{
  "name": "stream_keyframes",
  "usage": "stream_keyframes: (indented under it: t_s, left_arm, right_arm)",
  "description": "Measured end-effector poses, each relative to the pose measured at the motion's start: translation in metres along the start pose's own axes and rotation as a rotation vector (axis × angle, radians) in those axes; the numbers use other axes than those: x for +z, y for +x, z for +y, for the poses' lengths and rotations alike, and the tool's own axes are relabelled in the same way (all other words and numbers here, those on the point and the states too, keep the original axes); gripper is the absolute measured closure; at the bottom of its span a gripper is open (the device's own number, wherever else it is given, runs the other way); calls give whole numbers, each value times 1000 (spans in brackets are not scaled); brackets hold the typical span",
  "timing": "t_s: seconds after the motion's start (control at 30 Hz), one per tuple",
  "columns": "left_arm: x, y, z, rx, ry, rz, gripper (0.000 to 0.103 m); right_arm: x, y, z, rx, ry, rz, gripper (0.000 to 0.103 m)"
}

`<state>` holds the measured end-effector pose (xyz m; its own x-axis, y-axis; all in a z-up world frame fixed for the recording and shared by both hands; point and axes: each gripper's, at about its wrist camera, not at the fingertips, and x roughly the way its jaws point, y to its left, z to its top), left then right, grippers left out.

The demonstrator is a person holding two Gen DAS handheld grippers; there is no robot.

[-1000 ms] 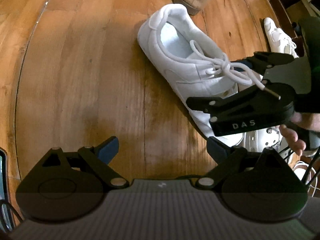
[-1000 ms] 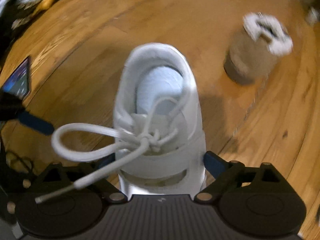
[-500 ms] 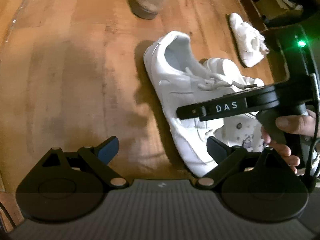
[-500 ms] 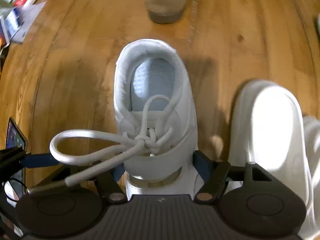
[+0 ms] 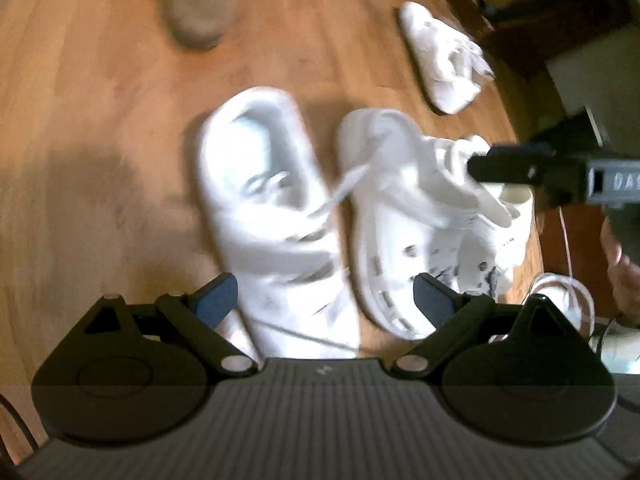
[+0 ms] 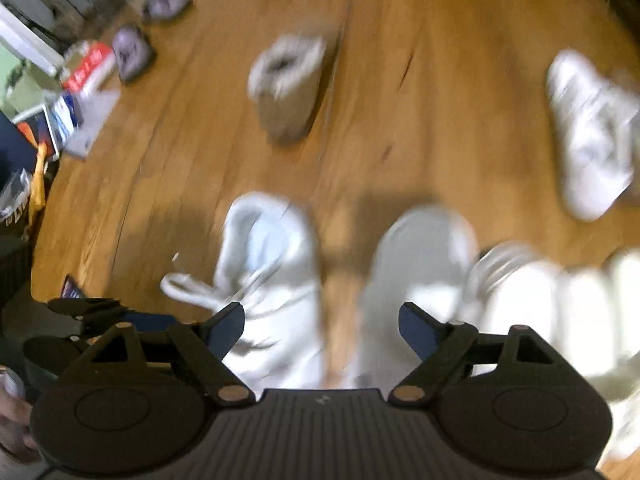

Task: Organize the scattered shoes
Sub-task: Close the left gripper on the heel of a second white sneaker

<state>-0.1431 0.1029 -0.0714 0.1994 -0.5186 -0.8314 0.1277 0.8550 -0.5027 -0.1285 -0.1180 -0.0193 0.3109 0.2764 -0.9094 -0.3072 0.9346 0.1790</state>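
From the left wrist, the left gripper [image 5: 324, 296] hangs spread and empty above the white sneaker [image 5: 264, 208], now standing just left of a white clog [image 5: 384, 216].

From the right wrist, the right gripper [image 6: 322, 330], spread, has lifted off the sneaker [image 6: 272, 276]; a tan boot [image 6: 290, 88] stands farther off.

White sneaker [image 5: 264, 204] lies beside white clog [image 5: 384, 216] on wooden floor [image 5: 80, 120].

Black left gripper [image 5: 322, 300] and right gripper [image 6: 322, 326], blue pads, brass screws, ribbed grey body.
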Motion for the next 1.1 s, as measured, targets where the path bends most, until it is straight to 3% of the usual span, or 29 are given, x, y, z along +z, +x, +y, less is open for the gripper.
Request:
stream_keyframes:
  t_s: [0.03,0.1,0.17,0.2,0.23,0.27,0.33,0.4,0.43,0.5,0.6,0.7,0.73,0.83,0.87,1.0,1.07,1.1]
  left_arm:
    - [8,0,-14,9,36,-1,7]
    - [33,1,-60,41,143,-29,7]
    - [47,5,-82,70,185,-50,7]
    - [62,13,-102,93,219,-77,7]
    - [71,18,-112,101,233,-98,7]
    - [83,27,-124,114,250,-114,7]
    - [111,54,-148,155,287,-131,7]
    - [137,79,-165,196,309,-132,7]
    - [146,89,-169,211,309,-137,7]
    - [162,107,-175,230,319,-144,7]
    - [195,148,-184,292,338,-176,7]
    - [216,188,-189,306,346,-149,10]
    - [222,198,-192,313,352,-144,14]
    - [234,224,-198,324,364,-131,39]
    - [239,233,-199,322,356,-136,40]
    - [252,256,-201,334,340,-172,37]
    - [258,271,-204,362,350,-204,21]
    - [259,274,-204,368,356,-230,18]
  right_arm:
    - [1,-12,-11,-6,32,-34,20]
    - [2,-29,-39,14,118,-75,37]
    - [1,-44,-74,50,206,-88,70]
    - [1,-47,-87,52,231,-90,79]
    - [2,-50,-97,52,238,-102,95]
    - [4,-54,-111,44,246,-125,99]
    - [6,-54,-129,24,272,-165,96]
    - [10,-52,-152,1,302,-214,83]
    - [12,-50,-166,-19,318,-245,66]
    - [14,-42,-185,-51,335,-276,52]
    - [18,-31,-216,-52,386,-278,52]
    - [22,-16,-254,50,513,-261,52]
    - [23,-9,-267,77,553,-248,52]
    - [22,3,-284,108,589,-222,52]
    - [21,7,-290,115,593,-218,52]
    - [14,20,-309,139,615,-207,52]
    - [9,21,-315,141,624,-203,52]
    - [6,20,-317,138,627,-203,52]
